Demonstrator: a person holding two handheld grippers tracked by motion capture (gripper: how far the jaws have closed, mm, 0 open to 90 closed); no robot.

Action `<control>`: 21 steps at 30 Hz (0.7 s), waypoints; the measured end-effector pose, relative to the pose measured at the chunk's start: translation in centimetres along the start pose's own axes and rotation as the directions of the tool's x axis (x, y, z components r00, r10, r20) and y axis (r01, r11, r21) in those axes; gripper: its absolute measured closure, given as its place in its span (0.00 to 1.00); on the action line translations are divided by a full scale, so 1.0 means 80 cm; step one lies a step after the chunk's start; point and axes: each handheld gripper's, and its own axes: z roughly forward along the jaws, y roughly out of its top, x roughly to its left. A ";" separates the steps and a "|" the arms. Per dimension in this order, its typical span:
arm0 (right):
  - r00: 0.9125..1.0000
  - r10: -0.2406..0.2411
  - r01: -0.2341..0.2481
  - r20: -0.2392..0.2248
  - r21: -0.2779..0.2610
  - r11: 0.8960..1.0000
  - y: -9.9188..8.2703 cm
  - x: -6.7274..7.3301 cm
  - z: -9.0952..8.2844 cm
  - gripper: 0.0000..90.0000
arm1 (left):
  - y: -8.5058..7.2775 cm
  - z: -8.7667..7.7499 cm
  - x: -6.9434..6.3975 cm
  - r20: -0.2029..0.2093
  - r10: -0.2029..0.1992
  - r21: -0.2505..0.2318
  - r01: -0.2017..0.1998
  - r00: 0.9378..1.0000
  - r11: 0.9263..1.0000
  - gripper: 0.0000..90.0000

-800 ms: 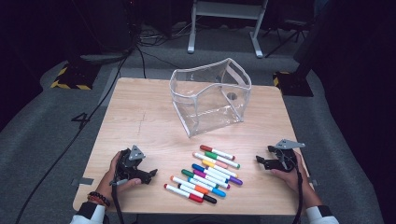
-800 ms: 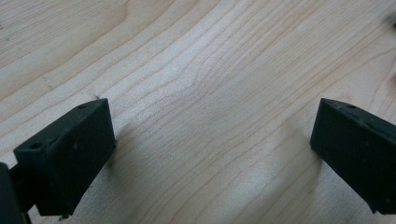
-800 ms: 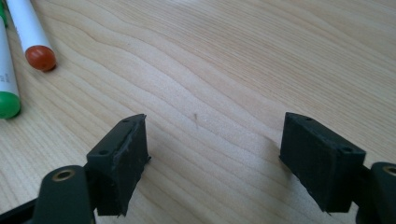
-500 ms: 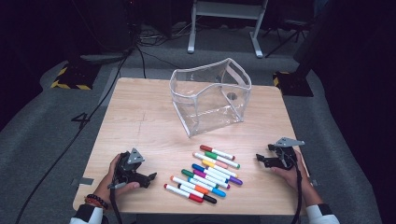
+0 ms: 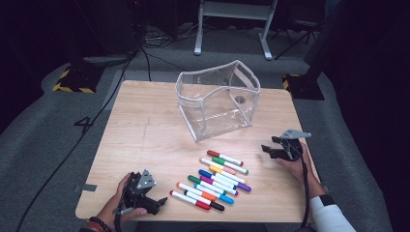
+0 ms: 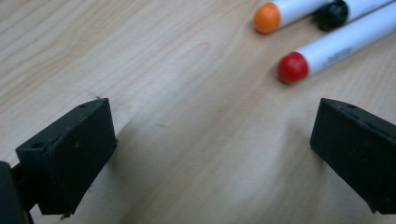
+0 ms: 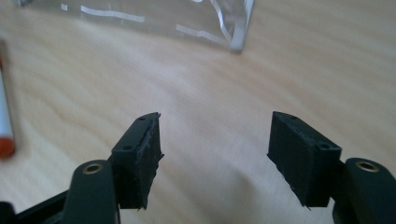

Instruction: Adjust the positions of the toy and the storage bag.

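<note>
Lying loose at the table's (image 5: 145, 125) six o'clock, ten markers (image 5: 212, 179) wait outside one clear pouch (image 5: 217, 99) standing empty at twelve, so packing looks unstarted; left gripper (image 5: 162, 199) at seven and right gripper (image 5: 265, 149) at four hold nothing, jaws apart

The left gripper (image 6: 210, 154) hangs low over the pale wooden desk (image 6: 154, 70), its two black jaws spread wide with only bare wood grain between them. Beyond the right-hand jaw lie three white-barrelled markers. The red-capped marker (image 6: 322, 56) is the nearest to that jaw, its rounded end just short of it. Past the red one sit an orange-capped marker (image 6: 275, 14) and a black-capped marker (image 6: 341, 11), side by side.
</note>
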 end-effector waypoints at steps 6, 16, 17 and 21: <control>0.999 -0.042 0.041 -0.005 -0.054 0.998 0.049 -0.012 0.012 0.44 | 0.003 0.002 -0.024 0.012 0.009 0.001 -0.009 1.000 1.000 0.00; 0.993 -0.117 0.116 -0.005 -0.059 0.991 0.116 -0.005 0.055 0.54 | 0.022 0.019 -0.048 0.023 0.026 0.001 -0.026 0.999 1.000 0.00; 0.993 -0.116 0.116 0.009 -0.052 0.992 0.122 -0.006 0.060 0.56 | 0.024 0.021 -0.050 0.027 0.028 -0.001 -0.028 0.999 1.000 0.00; 0.993 -0.114 0.114 0.008 -0.048 0.992 0.133 -0.008 0.068 0.64 | 0.029 0.027 -0.055 0.029 0.034 -0.014 -0.033 0.999 0.999 0.00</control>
